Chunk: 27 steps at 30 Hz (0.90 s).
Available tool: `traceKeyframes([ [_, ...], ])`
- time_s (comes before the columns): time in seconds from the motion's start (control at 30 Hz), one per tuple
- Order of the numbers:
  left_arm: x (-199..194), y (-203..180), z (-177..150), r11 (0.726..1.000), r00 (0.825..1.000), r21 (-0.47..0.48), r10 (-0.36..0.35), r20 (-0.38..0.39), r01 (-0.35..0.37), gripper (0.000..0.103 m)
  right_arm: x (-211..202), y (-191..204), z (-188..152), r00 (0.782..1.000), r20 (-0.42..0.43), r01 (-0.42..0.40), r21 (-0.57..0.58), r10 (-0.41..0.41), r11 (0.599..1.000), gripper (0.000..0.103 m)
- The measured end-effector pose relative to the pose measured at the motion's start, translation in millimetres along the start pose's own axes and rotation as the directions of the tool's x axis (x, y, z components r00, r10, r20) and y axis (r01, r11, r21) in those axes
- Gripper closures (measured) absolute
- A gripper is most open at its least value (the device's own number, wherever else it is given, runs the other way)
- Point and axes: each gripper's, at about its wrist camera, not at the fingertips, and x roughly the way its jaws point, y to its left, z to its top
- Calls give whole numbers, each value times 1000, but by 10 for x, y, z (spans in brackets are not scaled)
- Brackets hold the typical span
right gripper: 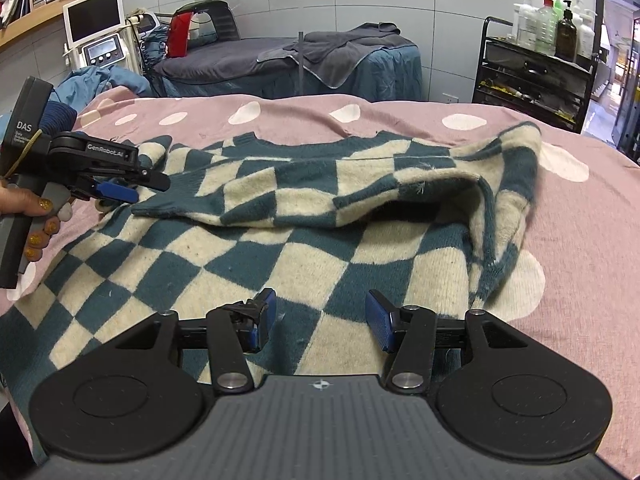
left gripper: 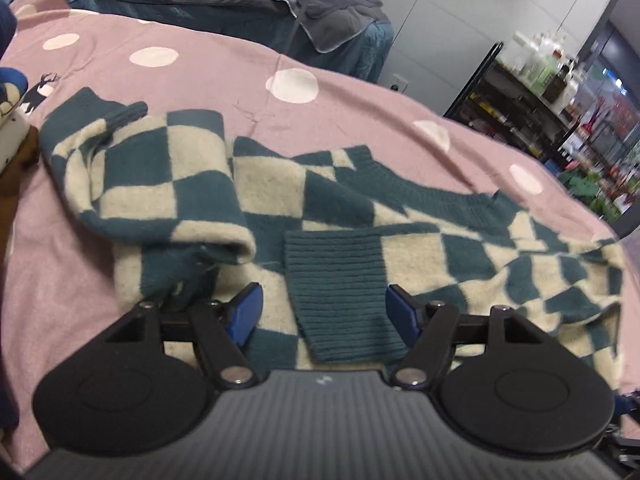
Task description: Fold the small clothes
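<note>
A teal-and-cream checkered knit sweater lies spread on the pink dotted bedspread. Both sleeves are folded in over the body. In the left wrist view the sweater fills the middle, and a ribbed teal cuff lies between the open jaws of my left gripper. The left gripper also shows in the right wrist view, at the sweater's left side near that cuff. My right gripper is open and empty, low over the sweater's lower body.
A second bed with grey towels stands behind. A black cart with bottles is at the right. A screen device and shelves are at the back left. Other clothes lie at the bedspread's left edge.
</note>
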Motion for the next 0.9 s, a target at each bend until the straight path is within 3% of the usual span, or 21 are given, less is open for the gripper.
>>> traceKeyframes([
  [0.1, 115, -14, -31, 1000, 1000, -5, 10, -24, -10, 36, -4, 8, -2, 1000, -2, 0, -3, 0, 1000, 18],
  [0.2, 168, -85, -30, 1000, 1000, 3, -5, 0, 5, 37, -10, 9, -6, 1000, -4, 1, -7, -1, 1000, 17],
  [0.27, 209, -121, -12, 1000, 1000, -10, -19, 0, 19, 46, -4, 3, -5, 1000, -8, 2, -8, -3, 1000, 17],
  [0.3, 220, -138, -6, 1000, 1000, -11, -10, 6, 10, 60, -4, -1, -7, 1000, -10, 4, -9, -4, 1000, 17],
  [0.33, 228, -141, 1, 1000, 1000, -11, -5, 10, 5, 80, -2, -6, -8, 1000, -11, 5, -9, -5, 1000, 17],
  [0.37, 233, -121, 11, 1000, 1000, -24, -12, 4, 12, 89, -3, -8, -8, 1000, -12, 7, -10, -7, 1000, 17],
  [0.5, 44, -7, 79, 995, 998, -89, -37, 44, 40, 92, -49, -24, -15, 999, 8, 42, -35, -42, 999, 18],
  [0.63, -247, 37, 224, 998, 992, -68, -3, 129, 11, 92, -142, -91, 26, 978, 96, 194, -71, -187, 979, 18],
  [0.7, -360, 64, 314, 997, 986, -63, 45, 162, -36, 92, -114, -182, 79, 957, 104, 277, -70, -269, 958, 17],
  [0.77, -406, 61, 355, 992, 974, -12, 129, 187, -129, 92, -48, -309, 123, 942, 94, 326, -45, -321, 944, 17],
  [0.9, -325, 174, 309, 991, 986, -24, 135, 101, -134, 92, 119, -464, 153, 947, 40, 319, -23, -318, 947, 20],
])
